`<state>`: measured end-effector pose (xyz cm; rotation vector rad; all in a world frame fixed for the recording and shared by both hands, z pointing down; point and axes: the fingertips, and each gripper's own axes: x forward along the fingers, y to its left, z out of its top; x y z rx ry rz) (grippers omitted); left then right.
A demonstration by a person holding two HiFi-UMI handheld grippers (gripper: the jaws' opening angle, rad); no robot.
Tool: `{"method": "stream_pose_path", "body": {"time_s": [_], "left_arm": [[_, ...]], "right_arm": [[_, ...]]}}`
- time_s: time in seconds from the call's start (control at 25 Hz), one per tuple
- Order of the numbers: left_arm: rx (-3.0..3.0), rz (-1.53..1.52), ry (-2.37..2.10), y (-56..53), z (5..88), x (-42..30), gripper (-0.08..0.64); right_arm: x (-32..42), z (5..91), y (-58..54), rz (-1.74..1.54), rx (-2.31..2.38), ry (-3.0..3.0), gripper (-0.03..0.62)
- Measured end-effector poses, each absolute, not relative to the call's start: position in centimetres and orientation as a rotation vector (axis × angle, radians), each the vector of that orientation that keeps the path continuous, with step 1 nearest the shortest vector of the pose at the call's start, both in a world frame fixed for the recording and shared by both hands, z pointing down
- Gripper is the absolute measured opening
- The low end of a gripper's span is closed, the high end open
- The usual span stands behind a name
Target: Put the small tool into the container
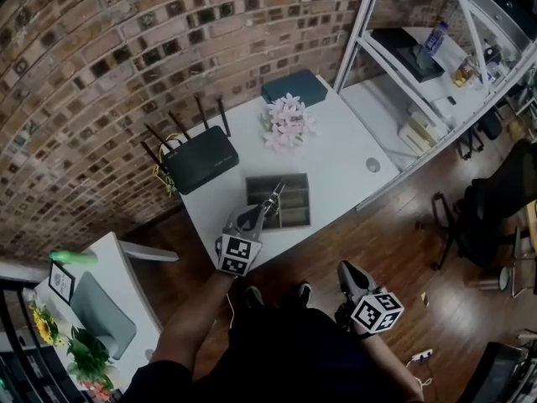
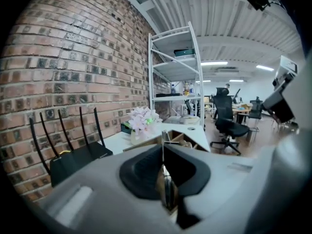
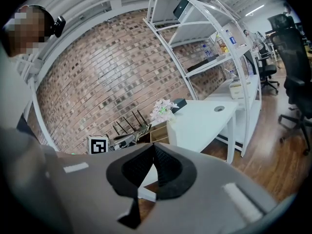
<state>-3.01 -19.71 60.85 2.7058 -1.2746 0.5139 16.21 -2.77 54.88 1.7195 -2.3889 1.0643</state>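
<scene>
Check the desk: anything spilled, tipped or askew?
Nothing spilled or tipped. The container sits flat, only slightly turned against the table edges. Router and flowers look normal. The left gripper is shut on the small tool above the container; the right gripper hangs shut, empty, off the table.

My small tool [image 1: 275,196] is a slim, shiny metal piece. It is clamped between the closed jaws of my left gripper [image 1: 267,208] and sticks out past them, with its tip over the container [image 1: 295,178]. The container is a shallow, open, rectangular tray split by dividers into compartments. It rests flat on the white table [image 1: 336,166] near its front edge
</scene>
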Motion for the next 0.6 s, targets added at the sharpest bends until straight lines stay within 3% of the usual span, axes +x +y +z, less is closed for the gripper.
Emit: {"method": "stream_pose_path", "body": {"time_s": [0.6], "left_arm": [[2.689,0.612,-1.252,-18.6,63.4,-3.9,0.012]], "right_arm": [[15.6,55.6,-3.5,1.105,1.718,-2.383,0.009]]}}
